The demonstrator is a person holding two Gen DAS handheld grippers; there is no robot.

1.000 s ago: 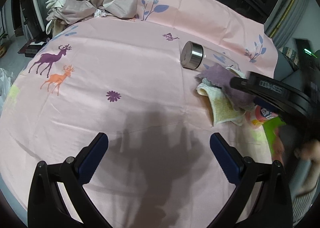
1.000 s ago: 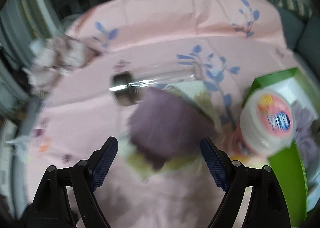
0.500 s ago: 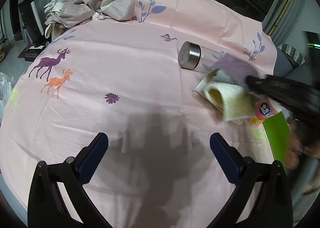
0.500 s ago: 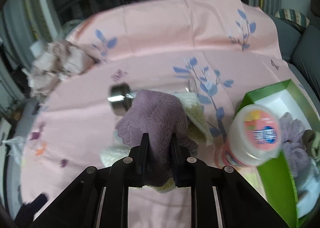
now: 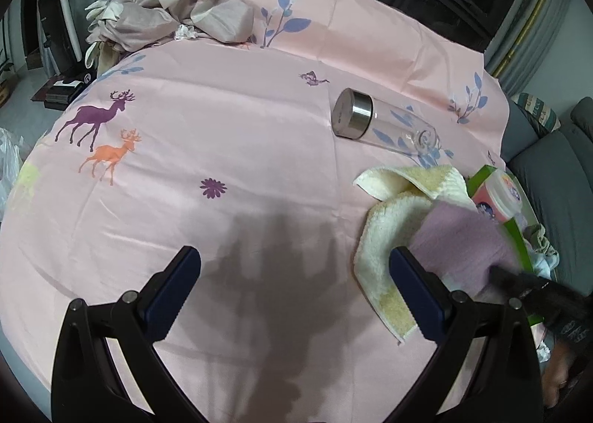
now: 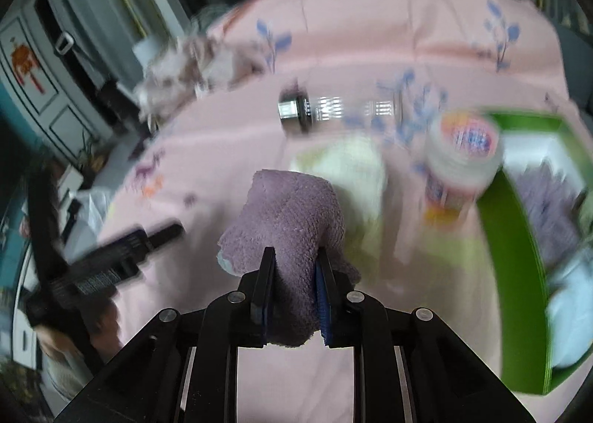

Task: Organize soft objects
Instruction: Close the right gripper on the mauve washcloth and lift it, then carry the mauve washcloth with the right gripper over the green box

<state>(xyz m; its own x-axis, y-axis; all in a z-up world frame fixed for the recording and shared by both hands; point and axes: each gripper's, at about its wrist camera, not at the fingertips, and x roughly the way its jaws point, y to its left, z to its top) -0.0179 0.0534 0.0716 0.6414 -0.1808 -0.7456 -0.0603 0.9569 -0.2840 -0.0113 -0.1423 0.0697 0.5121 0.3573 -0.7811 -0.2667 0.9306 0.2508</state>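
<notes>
The right gripper [image 6: 292, 263] is clamped on the purple towel [image 6: 289, 215], which stands ahead of it, long axis running forward and up, clear of the surface [image 5: 222, 148]. The left gripper [image 5: 292, 274] is spread apart, empty. Remaining: the cream towel [image 5: 393, 222] lies loose left of the green box [image 6: 519, 256], which already holds soft items

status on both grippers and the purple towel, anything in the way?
Right gripper shut on purple towel, lifted. Left gripper open, empty. Cream towel on the bed. Pink-lidded jar stands by green box.
</notes>
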